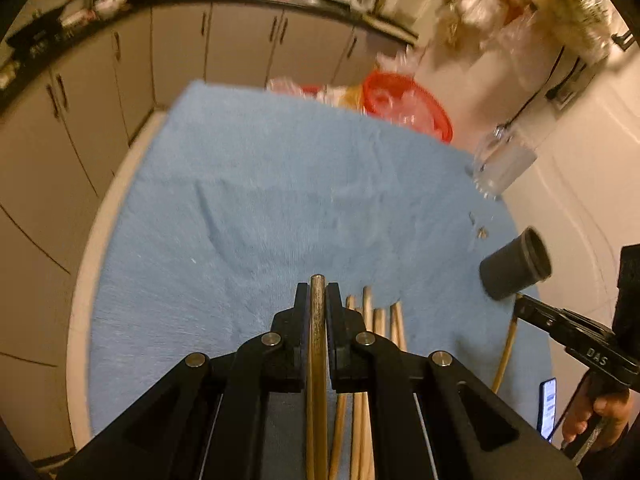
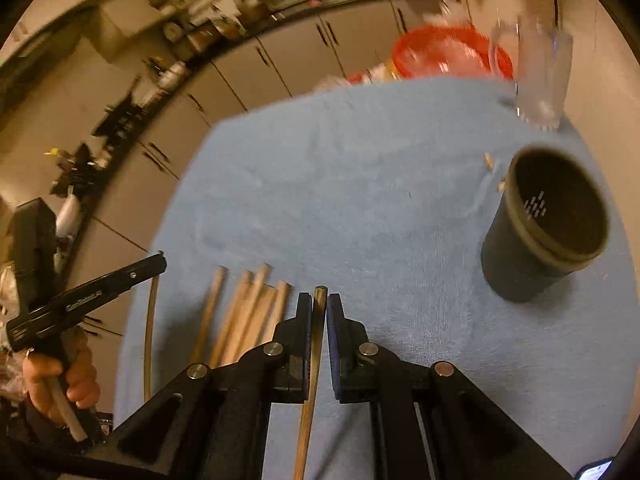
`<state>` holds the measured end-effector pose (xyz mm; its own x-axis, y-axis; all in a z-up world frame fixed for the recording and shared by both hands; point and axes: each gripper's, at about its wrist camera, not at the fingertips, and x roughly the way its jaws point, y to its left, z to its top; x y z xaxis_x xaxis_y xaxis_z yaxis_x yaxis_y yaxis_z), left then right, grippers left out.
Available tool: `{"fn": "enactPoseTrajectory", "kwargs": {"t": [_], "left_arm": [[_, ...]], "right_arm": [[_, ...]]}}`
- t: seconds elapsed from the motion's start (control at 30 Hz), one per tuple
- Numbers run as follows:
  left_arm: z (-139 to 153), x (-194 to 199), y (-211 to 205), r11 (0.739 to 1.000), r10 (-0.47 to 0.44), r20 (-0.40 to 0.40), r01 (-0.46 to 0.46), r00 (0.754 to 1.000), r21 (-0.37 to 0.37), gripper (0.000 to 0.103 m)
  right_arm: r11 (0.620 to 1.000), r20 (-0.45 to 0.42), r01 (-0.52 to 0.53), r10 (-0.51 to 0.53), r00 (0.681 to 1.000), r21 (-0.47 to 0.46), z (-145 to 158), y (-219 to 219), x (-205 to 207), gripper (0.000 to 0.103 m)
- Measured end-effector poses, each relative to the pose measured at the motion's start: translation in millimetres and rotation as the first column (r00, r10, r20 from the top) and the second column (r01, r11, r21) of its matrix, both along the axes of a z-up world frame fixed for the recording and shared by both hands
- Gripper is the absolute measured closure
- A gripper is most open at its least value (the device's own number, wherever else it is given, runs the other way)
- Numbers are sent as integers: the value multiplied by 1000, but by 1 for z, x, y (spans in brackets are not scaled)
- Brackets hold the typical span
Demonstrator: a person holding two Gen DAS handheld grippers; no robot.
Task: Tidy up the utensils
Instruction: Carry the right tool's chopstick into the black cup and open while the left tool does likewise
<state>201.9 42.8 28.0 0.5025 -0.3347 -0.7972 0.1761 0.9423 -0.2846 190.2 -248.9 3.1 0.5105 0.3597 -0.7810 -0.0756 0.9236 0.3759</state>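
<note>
Presently, 2 wooden sticks are held, 1 per gripper. Left gripper (image 1: 318, 300): fingers closed narrow on a stick (image 1: 318, 340), its tip just past the fingertips, raised over the blue cloth (image 1: 260, 208). Right gripper (image 2: 319, 308): fingers nearly closed around a thin dark-tipped stick (image 2: 316, 344); whether both pads touch it cannot be told.

Loose sticks (image 2: 244, 312): about 5, lying side by side on the cloth, just left of the right gripper and under the left one.

Dark cup (image 2: 548, 220): cylindrical, standing upright on the cloth to the right, well apart from the sticks, mouth open with small holes showing in its base.

Clear glass jug (image 2: 536, 76): at the far right edge of the cloth.

Red basin (image 1: 408, 104): beyond the far edge of the bench, with plastic bags beside it.

Phone (image 1: 547, 408): lit screen, at the near right corner, beside the hand on the right gripper.
</note>
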Motion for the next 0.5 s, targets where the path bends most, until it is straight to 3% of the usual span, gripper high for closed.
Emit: {"fn": "enactPoseTrajectory", "kwargs": {"t": [0.2,0.37,0.5], "left_arm": [[54,-27,-4,999,31,151,-27,988,-27,96],[90,-36,-23,998,65,301,-54,951,-44,96],[96,-29,-47,997,77,383,-66,920,-43,96]], "right_arm": [[999,142,-34,37,989,-25,55,-2,-27,96],[999,233,-25,34,972,-43,96,-11,-44,96],[999,286,4,11,958,-53,123,-23,-50,96]]}}
